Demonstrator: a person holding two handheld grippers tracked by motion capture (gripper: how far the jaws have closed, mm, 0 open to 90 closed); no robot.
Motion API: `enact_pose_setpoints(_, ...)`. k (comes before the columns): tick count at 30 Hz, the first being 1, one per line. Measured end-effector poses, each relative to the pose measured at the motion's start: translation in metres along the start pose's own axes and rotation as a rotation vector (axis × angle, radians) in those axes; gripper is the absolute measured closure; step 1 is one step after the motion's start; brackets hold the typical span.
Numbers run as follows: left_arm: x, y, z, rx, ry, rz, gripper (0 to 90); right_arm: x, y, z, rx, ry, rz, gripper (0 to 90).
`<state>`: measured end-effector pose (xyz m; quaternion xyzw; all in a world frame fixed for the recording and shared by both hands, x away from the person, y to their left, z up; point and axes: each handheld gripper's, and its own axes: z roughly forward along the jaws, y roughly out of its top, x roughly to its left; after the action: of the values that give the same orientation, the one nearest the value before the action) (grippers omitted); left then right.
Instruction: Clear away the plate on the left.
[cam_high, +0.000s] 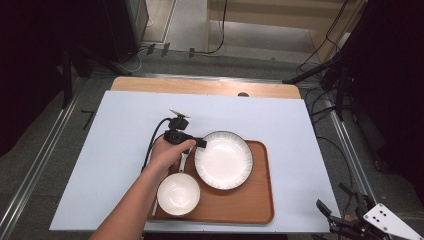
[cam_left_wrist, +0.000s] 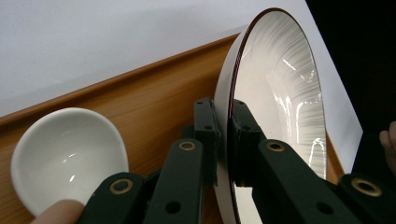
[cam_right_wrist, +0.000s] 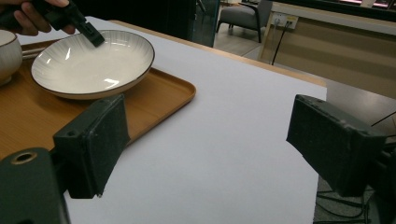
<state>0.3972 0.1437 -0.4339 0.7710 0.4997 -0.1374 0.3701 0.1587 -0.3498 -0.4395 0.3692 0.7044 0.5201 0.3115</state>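
This place looks like a lab or a recording studio, not a home. The tabletop (cam_high: 125, 125) has a plain white sheet over a wooden board and stands on a grey floor with metal rails (cam_high: 40, 165) at its sides. Black cables (cam_high: 320, 55) run across the floor, dark curtains hang on both sides, and a grey office chair (cam_right_wrist: 245, 16) stands behind.

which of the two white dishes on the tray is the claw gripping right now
The wide, shallow plate with the dark rim. The left claw is shut on its edge. The small deep bowl at the tray's near corner sits untouched.
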Motion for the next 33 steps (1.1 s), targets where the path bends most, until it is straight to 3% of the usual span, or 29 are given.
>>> enact_pose_setpoints(2, -0.001, 0.000, 0.000, 0.003, -0.002, 0.012, 84.0, 0.000, 0.000, 0.000, -0.001, 0.001, 0.000, 13.2)
enact_pose_setpoints(8, -0.003, -0.002, 0.000, 0.008, 0.047, 0.064, 83.2, 0.000, 0.000, 0.002, 0.000, 0.006, -0.004, 13.2)
enact_pose_setpoints(12, -0.006, -0.003, 0.004, 0.024, 0.110, 0.123, 74.4, 0.001, 0.001, 0.002, 0.000, 0.008, -0.007, 13.2)
enact_pose_setpoints(14, -0.007, -0.004, 0.004, 0.024, 0.115, 0.140, 71.1, 0.000, 0.001, 0.003, -0.001, 0.007, -0.003, 13.2)
enact_pose_setpoints(19, -0.005, -0.004, 0.002, 0.006, 0.117, 0.124, 62.5, 0.002, 0.001, 0.003, 0.002, 0.010, -0.006, 13.2)
enact_pose_setpoints(21, -0.005, -0.004, 0.002, 0.005, 0.138, 0.137, 66.6, 0.002, 0.001, 0.004, 0.004, 0.010, -0.008, 13.2)
enact_pose_setpoints(26, -0.004, -0.005, 0.003, -0.006, 0.125, 0.131, 70.8, 0.002, 0.001, 0.005, 0.005, 0.013, -0.006, 13.2)
enact_pose_setpoints(33, -0.002, -0.008, -0.011, -0.086, 0.078, 0.118, 54.4, 0.002, 0.001, 0.006, 0.005, 0.016, -0.007, 13.2)
